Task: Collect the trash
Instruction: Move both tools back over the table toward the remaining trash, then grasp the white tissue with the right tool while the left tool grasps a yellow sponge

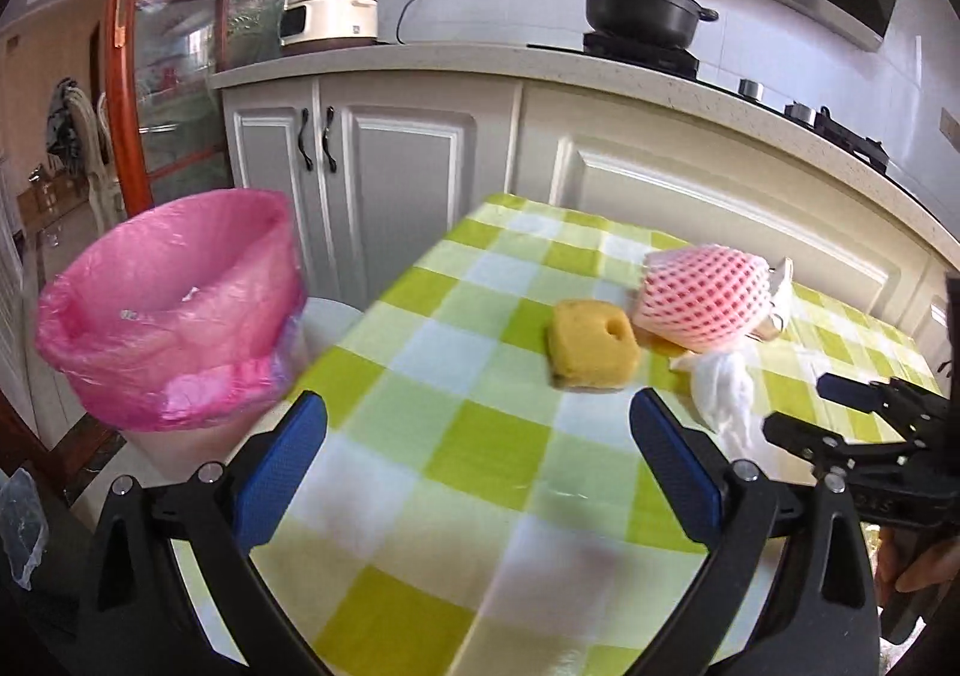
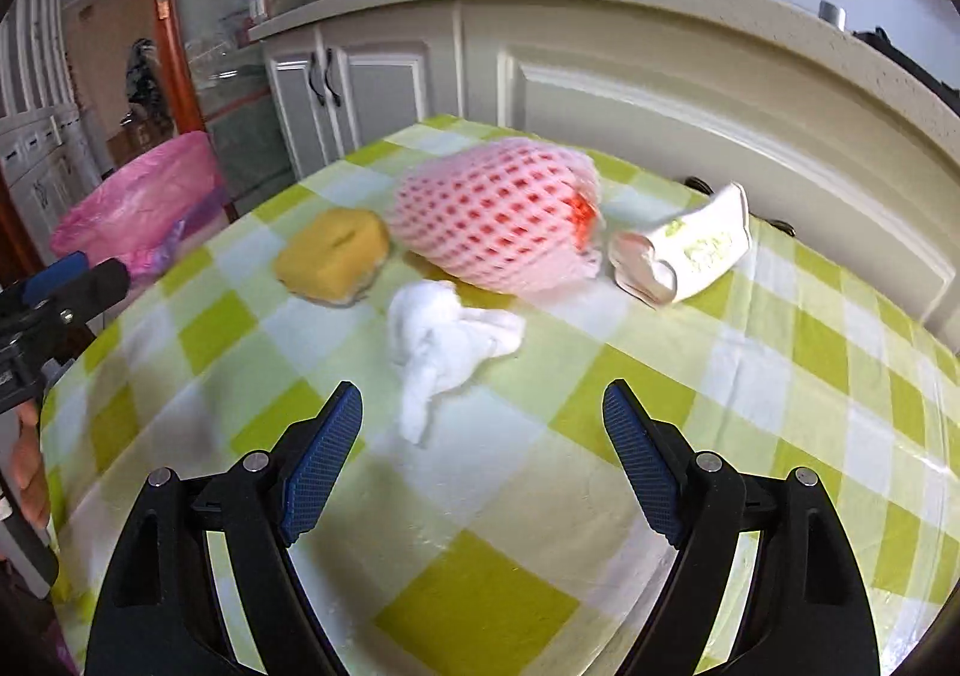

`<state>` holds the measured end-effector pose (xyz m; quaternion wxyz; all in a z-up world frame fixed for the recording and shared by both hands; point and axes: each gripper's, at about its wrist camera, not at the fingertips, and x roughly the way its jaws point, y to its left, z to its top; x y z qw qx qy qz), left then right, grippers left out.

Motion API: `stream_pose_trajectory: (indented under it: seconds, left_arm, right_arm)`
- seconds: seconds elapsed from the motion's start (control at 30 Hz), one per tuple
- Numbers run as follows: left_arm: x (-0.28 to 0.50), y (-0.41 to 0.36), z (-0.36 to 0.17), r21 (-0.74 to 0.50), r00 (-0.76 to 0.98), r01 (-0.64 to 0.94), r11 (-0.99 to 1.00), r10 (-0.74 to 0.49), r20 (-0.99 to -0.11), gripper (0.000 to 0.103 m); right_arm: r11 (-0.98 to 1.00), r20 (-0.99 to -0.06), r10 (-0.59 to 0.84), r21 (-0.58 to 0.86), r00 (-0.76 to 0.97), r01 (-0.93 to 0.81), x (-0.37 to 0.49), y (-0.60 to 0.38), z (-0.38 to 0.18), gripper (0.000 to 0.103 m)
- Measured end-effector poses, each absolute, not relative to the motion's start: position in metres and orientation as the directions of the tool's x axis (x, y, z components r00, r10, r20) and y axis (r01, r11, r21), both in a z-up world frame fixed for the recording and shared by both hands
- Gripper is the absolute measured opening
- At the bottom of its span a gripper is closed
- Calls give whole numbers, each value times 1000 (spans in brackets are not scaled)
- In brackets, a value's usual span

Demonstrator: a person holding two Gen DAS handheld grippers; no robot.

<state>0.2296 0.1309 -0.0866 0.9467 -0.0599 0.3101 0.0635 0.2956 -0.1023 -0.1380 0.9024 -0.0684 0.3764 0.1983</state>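
Note:
A yellow sponge, a pink foam fruit net, a crumpled white tissue and a crushed white carton lie on the green checked tablecloth. A bin lined with a pink bag stands left of the table. My left gripper is open and empty, short of the sponge. My right gripper is open and empty, just short of the tissue; it also shows in the left wrist view.
White kitchen cabinets and a countertop run behind the table. A rice cooker and a black pot stand on the counter. A red-framed glass door is at the left.

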Motion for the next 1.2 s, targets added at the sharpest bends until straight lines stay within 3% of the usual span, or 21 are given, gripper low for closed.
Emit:
stream_pose_trajectory:
  seconds: [0.3,0.4,0.5,0.57,0.67,1.1,1.2]
  left_arm:
    - [223,147,-87,-48,794,-187,981,122,-596,98]
    - [223,152,-88,-49,788,-188,981,121,-604,98]
    - [228,155,-91,-45,771,-205,978,133,-623,98]
    - [231,155,-94,-45,760,-207,977,131,-636,98]
    - [238,151,-97,-36,755,-194,980,126,-643,97]
    - [319,101,-117,-47,717,-113,992,49,-695,97]
    - [335,90,-123,-37,706,-104,994,48,-707,91]
  right_arm:
    - [904,-743,299,19,599,-428,325,-67,-149,78]
    - [900,-754,292,9,589,-436,330,-57,-152,74]
    - [899,-766,276,-8,581,-437,333,-51,-156,66]
    - [899,-771,274,-7,575,-438,333,-51,-159,50]
    - [899,-762,281,-4,583,-438,328,-58,-158,37]
    - [944,-711,239,12,661,-329,307,-124,-141,33]
    - [951,-700,230,14,676,-309,304,-139,-135,33]
